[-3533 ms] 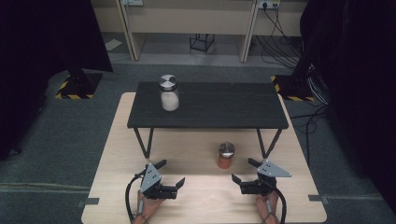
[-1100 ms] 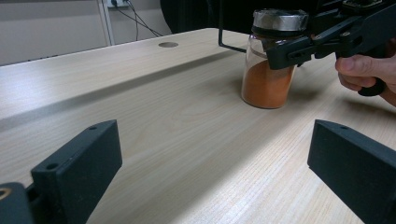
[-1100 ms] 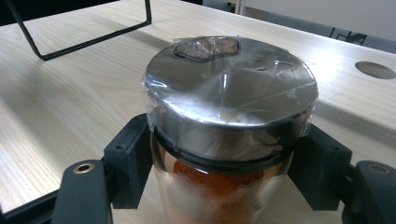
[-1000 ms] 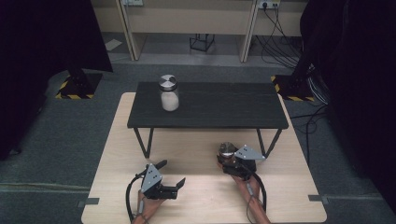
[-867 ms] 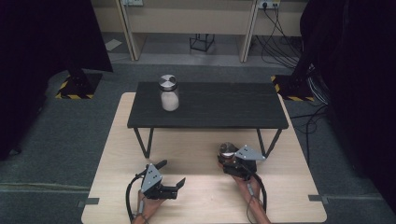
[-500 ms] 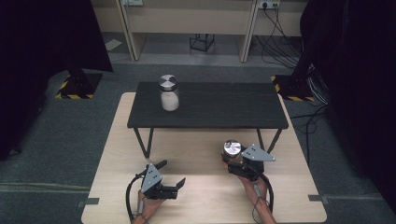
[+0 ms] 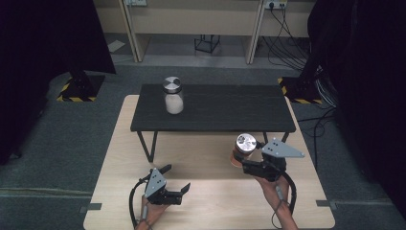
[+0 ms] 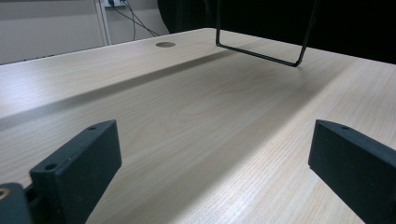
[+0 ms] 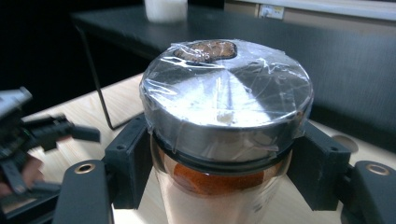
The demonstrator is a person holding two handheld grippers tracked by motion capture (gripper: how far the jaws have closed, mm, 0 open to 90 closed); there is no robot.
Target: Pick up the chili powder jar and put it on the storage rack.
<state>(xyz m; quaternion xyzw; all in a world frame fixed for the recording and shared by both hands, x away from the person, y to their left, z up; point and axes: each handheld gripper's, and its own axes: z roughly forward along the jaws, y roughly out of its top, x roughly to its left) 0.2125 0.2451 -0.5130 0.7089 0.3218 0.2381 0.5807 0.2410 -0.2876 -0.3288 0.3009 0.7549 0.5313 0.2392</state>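
Light wooden table [image 7: 206, 158] carries a black low shelf [image 7: 215, 108] along its far edge with a white-filled jar [image 7: 173, 95] on it. Right gripper [image 7: 239, 160], fingers clamped on the orange spice jar [image 7: 243, 149], holds it above the table's right side; left gripper [image 7: 174, 181], fingers wide and empty, sits near the front edge.

Overhead forward-down, two low close gripper views

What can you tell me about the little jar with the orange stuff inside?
The small clear glass jar of orange-red powder stands upright, capped by a round silver metal lid wrapped in crinkly clear film. The right hand-held gripper clamps its black jaws on the glass just below the lid, holding it above the pale wooden table.
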